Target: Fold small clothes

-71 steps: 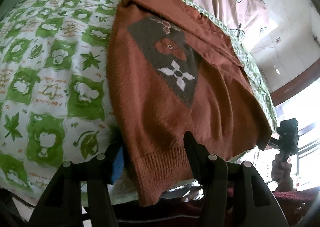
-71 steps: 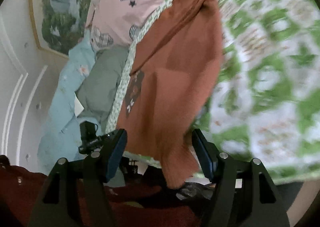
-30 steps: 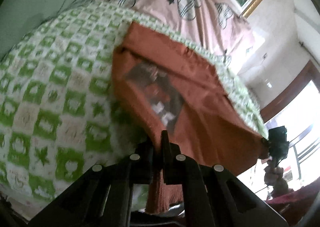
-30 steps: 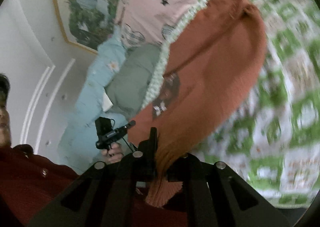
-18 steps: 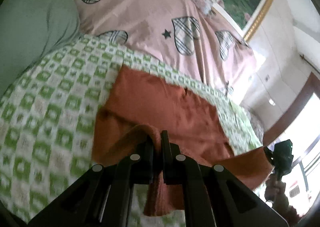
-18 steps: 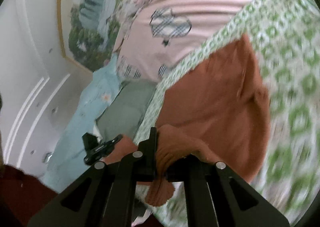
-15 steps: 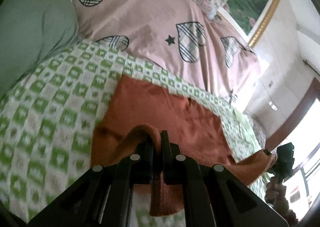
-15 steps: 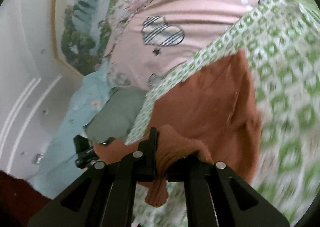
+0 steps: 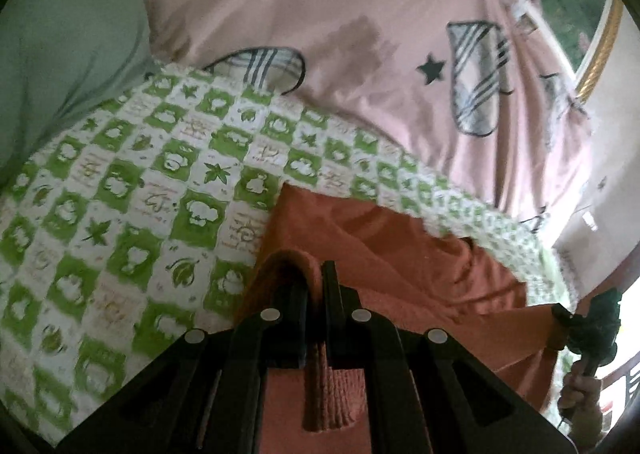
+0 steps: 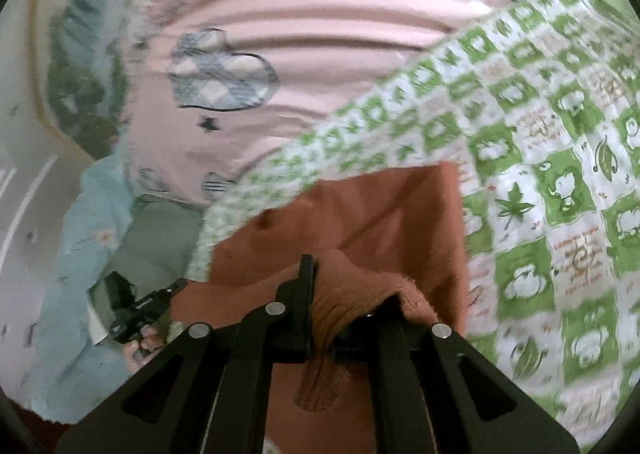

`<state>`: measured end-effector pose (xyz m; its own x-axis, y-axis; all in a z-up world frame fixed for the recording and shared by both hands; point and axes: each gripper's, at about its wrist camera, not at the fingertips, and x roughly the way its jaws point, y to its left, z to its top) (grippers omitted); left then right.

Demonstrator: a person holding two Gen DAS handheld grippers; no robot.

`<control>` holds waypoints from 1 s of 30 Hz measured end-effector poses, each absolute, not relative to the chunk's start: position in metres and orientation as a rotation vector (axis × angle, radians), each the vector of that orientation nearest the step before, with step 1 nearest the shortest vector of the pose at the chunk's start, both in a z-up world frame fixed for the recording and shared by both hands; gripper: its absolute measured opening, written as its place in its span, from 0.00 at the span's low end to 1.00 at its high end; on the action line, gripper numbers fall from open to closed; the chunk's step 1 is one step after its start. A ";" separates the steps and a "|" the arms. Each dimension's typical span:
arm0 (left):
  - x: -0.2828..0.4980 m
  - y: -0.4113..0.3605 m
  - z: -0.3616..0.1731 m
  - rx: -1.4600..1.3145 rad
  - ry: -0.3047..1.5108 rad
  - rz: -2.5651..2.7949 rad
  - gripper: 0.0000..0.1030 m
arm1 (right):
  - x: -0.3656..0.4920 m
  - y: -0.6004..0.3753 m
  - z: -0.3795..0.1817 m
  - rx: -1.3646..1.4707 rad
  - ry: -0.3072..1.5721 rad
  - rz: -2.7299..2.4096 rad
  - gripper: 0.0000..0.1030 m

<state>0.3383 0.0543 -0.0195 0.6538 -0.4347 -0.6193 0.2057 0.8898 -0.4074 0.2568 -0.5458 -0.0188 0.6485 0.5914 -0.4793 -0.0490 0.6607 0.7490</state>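
Your left gripper point(image 9: 316, 286) is pinched tight on the ribbed hem of the rust-orange sweater point(image 9: 384, 250), its jaws pressed together with a fold of knit arching over the left finger. Your right gripper point(image 10: 320, 294) is clamped on the same hem at the other corner, the knit bunched over its right finger and hiding it. The sweater lies doubled on the green-and-white checked blanket point(image 9: 132, 190), its far edge close to the blanket's far border. Beyond that is a pink quilt with plaid hearts point(image 9: 360, 34), with a grey-green pillow point(image 9: 60, 66) to the left. A gold-framed landscape painting point(image 9: 592, 14) hangs on the far wall.
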 end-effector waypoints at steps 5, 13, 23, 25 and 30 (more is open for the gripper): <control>0.371 0.038 -0.044 -0.257 0.816 -0.333 0.05 | 0.275 -0.552 -0.052 0.804 0.864 0.319 0.07; 0.349 0.033 -0.047 -0.197 0.855 -0.333 0.46 | 0.241 -0.566 -0.038 0.792 0.844 0.169 0.61; 0.263 -0.038 -0.065 0.009 0.919 -0.503 0.55 | 0.205 -0.436 -0.023 0.413 0.943 0.492 0.65; 0.268 -0.049 -0.068 0.082 0.918 -0.498 0.57 | 0.216 -0.418 -0.037 0.310 1.011 0.488 0.65; 0.310 -0.054 -0.065 0.178 0.903 -0.438 0.58 | 0.257 -0.438 -0.041 0.263 0.990 0.380 0.62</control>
